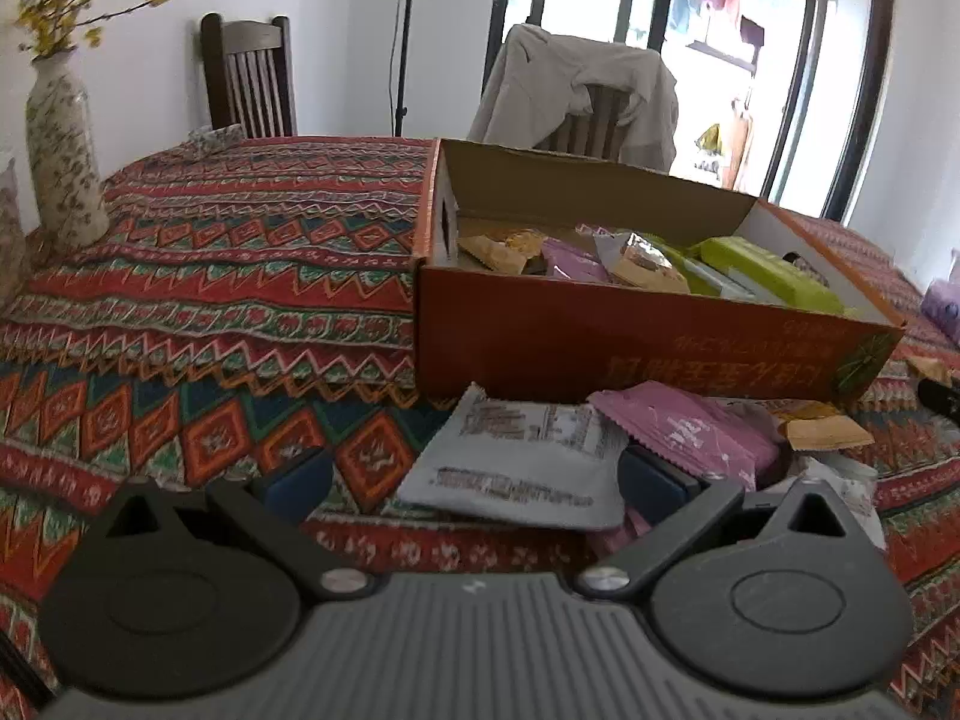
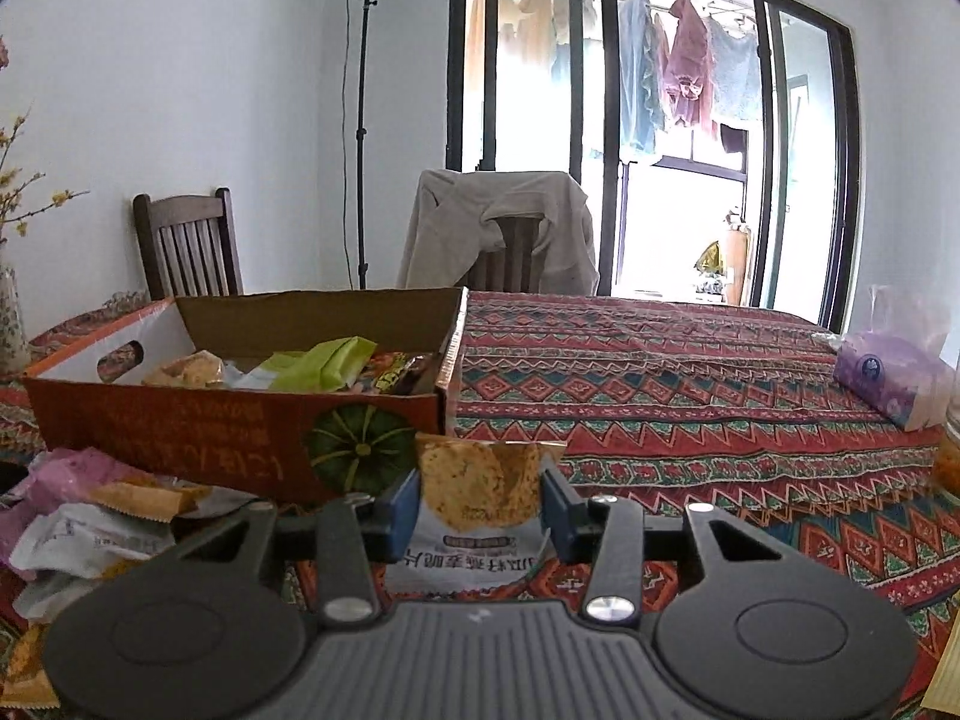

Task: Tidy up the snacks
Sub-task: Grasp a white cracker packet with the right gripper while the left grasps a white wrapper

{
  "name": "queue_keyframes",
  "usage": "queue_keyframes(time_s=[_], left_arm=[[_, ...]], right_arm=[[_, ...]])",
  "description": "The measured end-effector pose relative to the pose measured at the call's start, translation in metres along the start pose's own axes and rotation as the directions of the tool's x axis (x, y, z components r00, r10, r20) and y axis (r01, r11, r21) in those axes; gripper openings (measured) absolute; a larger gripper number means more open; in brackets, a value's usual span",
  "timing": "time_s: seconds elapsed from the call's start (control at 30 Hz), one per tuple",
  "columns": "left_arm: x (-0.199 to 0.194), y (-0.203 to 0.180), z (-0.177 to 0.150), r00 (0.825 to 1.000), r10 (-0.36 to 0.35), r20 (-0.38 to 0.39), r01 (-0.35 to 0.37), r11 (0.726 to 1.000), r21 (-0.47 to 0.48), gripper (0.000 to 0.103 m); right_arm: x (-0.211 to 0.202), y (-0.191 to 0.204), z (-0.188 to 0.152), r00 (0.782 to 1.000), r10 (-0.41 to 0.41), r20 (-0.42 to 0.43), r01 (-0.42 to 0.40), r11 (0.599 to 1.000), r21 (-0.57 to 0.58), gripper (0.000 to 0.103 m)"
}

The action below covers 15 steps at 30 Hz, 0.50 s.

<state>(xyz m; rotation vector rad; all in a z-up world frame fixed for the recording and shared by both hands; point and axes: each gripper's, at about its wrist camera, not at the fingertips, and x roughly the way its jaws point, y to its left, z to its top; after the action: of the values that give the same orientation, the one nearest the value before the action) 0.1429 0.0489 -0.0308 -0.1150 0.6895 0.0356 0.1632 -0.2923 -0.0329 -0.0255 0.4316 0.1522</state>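
Note:
An orange cardboard box (image 1: 630,342) holds several snack packets on the patterned tablecloth. In the left wrist view my left gripper (image 1: 474,480) stands open, with a white packet (image 1: 510,468) lying between its blue pads and a pink packet (image 1: 690,432) just to the right. In the right wrist view my right gripper (image 2: 480,507) is shut on a cracker packet (image 2: 477,483), its blue pads pressing both sides and holding it off the table in front of the box (image 2: 228,438). A pile of loose packets (image 2: 96,510) lies at the left.
A flowered vase (image 1: 63,150) stands at the table's far left. A purple tissue pack (image 2: 894,378) lies at the right. Two chairs (image 2: 192,246), one draped with a jacket (image 2: 498,228), stand behind the table. A lamp stand (image 2: 362,120) is by the wall.

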Motion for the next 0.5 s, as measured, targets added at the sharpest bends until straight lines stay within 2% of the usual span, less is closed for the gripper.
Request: queue_keyframes(time_s=[0.27, 0.43, 0.47, 0.5], left_arm=[[0.021, 0.000, 0.007, 0.999, 0.012, -0.041, -0.014, 0.999, -0.038, 0.103], [0.023, 0.003, 0.005, 0.999, 0.003, -0.033, -0.005, 0.998, -0.060, 0.103], [0.022, 0.003, 0.004, 1.000, 0.001, -0.029, -0.003, 0.998, -0.061, 0.100], [0.021, 0.004, 0.004, 1.000, -0.002, -0.024, 0.000, 0.998, -0.063, 0.092]], right_arm=[[-0.001, -0.002, -0.001, 1.000, 0.010, 0.004, -0.010, 1.000, 0.011, 0.043], [-0.001, -0.002, -0.001, 1.000, 0.011, 0.005, -0.011, 1.000, 0.012, 0.043], [-0.002, -0.002, -0.001, 1.000, 0.011, 0.005, -0.011, 1.000, 0.012, 0.043], [-0.001, -0.002, -0.001, 1.000, 0.011, 0.005, -0.011, 1.000, 0.011, 0.043]])
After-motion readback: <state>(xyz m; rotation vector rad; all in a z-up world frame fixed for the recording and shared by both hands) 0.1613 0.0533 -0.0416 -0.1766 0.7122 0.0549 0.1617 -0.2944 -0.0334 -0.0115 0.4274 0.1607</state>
